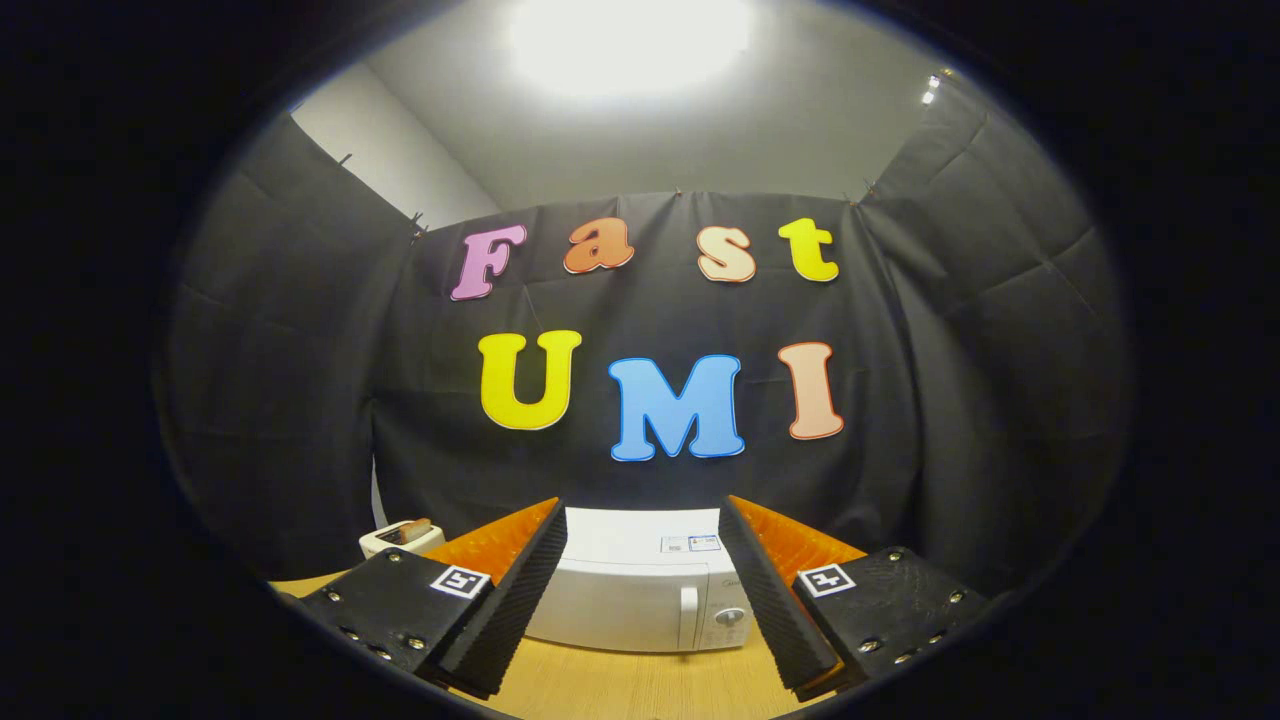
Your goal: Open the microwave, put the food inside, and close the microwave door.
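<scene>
While the gripper (642, 585) hangs back with its fingers spread wide and nothing between them, the microwave (640, 590) sits straight ahead on the counter (630, 685), framed in the gap between the two fingers. It's a white box with the door shut, so no telling what's inside. A white vertical handle (687, 617) runs down the door's right side, and next to that is a control panel with a round knob (731, 617). On top of the microwave, toward the back right, there's a small sticker (690, 544), but it's way too tiny to make out any writing.

Off beyond the left finger, well apart from the microwave, is a small white tray (401, 540) with the food (414, 529) in it, something brownish and reddish. Can't say exactly what it is from here, too small.

Counter is light wood, pretty plain grain, and it runs under the fingers and up to the microwave. Each finger has a little square black-and-white marker (460, 581) stuck on its top.

Behind everything is black cloth (300, 400) hung as the booth wall, wrapping around both sides, pinned up along the top edge. Above that you get a pale ceiling and a bright light (630, 40) blowing out the top.
</scene>
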Tool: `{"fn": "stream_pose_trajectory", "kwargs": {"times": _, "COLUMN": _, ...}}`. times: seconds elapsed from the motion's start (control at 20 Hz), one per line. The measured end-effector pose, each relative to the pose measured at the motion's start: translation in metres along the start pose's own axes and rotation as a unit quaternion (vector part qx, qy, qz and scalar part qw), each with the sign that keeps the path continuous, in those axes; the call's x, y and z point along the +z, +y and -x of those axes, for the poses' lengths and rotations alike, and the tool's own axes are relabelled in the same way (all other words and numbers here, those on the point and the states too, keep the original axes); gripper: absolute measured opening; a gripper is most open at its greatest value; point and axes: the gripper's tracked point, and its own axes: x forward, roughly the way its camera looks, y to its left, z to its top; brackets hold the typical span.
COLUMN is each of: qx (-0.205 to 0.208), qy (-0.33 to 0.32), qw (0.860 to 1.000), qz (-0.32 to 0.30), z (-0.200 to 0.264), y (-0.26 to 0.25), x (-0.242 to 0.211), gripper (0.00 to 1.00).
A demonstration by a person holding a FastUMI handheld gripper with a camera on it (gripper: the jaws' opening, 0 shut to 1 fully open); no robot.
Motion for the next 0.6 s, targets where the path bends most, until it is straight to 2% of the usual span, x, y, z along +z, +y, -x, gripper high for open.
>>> {"fn": "stream_pose_trajectory", "kwargs": {"times": 0.35, "qx": 0.008, "qy": 0.011, "qw": 1.000, "qz": 0.007, "z": -0.014, "y": 0.002, "x": -0.014, "gripper": 0.96}}
{"fn": "stream_pose_trajectory", "kwargs": {"times": 0.6, "qx": -0.002, "qy": 0.023, "qw": 1.000, "qz": 0.015, "z": -0.025, "y": -0.011, "x": -0.033, "gripper": 0.96}}
